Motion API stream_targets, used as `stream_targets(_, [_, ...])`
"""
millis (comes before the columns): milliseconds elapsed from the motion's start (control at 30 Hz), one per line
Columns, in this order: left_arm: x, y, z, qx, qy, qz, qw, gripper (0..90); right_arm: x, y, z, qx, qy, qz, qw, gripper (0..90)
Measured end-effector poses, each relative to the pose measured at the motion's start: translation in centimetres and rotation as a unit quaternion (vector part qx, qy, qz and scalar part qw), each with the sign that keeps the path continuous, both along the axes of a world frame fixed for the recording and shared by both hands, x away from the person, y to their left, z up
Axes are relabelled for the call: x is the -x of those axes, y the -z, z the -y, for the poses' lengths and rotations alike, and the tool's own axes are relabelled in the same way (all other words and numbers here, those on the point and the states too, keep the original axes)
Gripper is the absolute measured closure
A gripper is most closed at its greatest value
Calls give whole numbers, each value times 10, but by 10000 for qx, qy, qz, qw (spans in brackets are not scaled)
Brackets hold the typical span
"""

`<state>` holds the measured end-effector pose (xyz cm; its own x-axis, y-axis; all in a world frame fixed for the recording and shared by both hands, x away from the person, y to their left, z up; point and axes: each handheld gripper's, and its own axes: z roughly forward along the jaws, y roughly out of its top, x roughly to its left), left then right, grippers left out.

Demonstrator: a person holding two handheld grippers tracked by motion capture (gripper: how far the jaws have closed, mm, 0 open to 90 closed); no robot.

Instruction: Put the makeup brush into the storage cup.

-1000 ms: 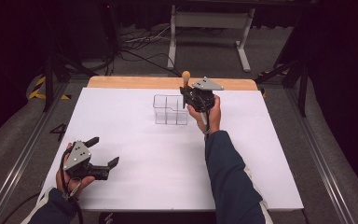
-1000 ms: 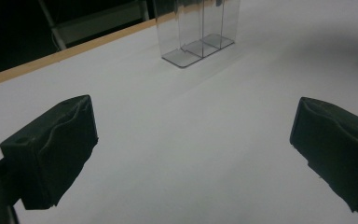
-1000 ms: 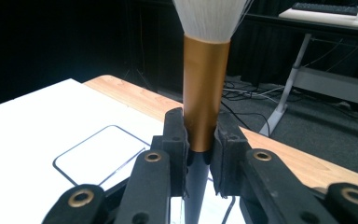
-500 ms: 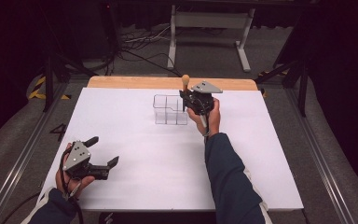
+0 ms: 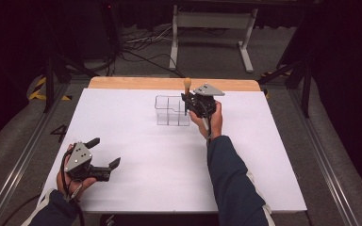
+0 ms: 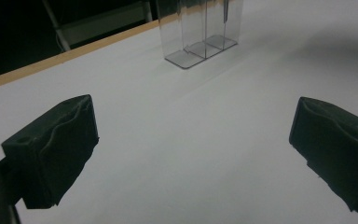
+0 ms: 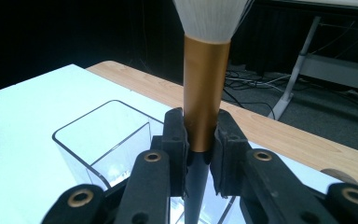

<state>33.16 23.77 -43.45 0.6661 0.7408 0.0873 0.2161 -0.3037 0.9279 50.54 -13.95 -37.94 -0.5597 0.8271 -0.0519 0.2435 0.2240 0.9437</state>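
Right jaws: closed on the brush's copper-gold metal ferrule, one black pad on each side, the brush upright.
Right gripper (image 5: 188, 101): held above the right end of the organiser, near the far edge of the desk; seen from its own camera at (image 7: 200, 140).
Brush: one makeup brush with a copper-gold ferrule, pale bristles and a dark handle (image 7: 205, 93); bristles up, dark handle pointing down towards the organiser. In the high view its rounded tip (image 5: 187, 84) stands above the gripper.
Left jaws: wide apart, nothing between them, only bare white surface.
Left gripper (image 5: 104, 155): low over the near left corner of the desk, pointing towards the middle; its two pads frame the left gripper view (image 6: 191, 154).
Containers: one clear plastic organiser with upright compartments (image 5: 171, 111), at the middle of the far part of the desk; also at (image 6: 200, 28) and (image 7: 107, 140).
Contents: a thin dark stem shows inside the right compartment in the left gripper view; whether the handle's end touches the floor of it I cannot tell. The other compartments look empty.
Desk: one white-topped desk with a wooden strip along its far edge (image 5: 283, 155).
Change: the right gripper and brush sit almost where they were a second ago, shifted only slightly; the left gripper has kept its place.
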Motion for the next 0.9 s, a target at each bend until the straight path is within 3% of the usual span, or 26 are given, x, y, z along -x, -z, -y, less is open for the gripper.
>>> stream_targets(100, [0, 0, 0, 26, -11, -12, 10000, 20, 0, -1, -1, 9, -11, -7, 10000, 765])
stream_targets(133, [0, 0, 0, 21, -4, -3, 10000, 20, 0, -1, -1, 6, -20, -8, 10000, 717])
stream_targets(233, [0, 0, 0, -10, -6, -15, 10000, 21, -1, -1, -1, -4, -70, -61, 10000, 454])
stream_targets(667, [-1, 1, 1, -14, 9, -32, 10000, 21, -1, -1, 4, -26, 159, -90, 9998, 170])
stream_targets(900, [-1, 1, 2, -28, 19, -38, 10000, 21, -1, -2, 9, -66, 302, -101, 9995, 88])
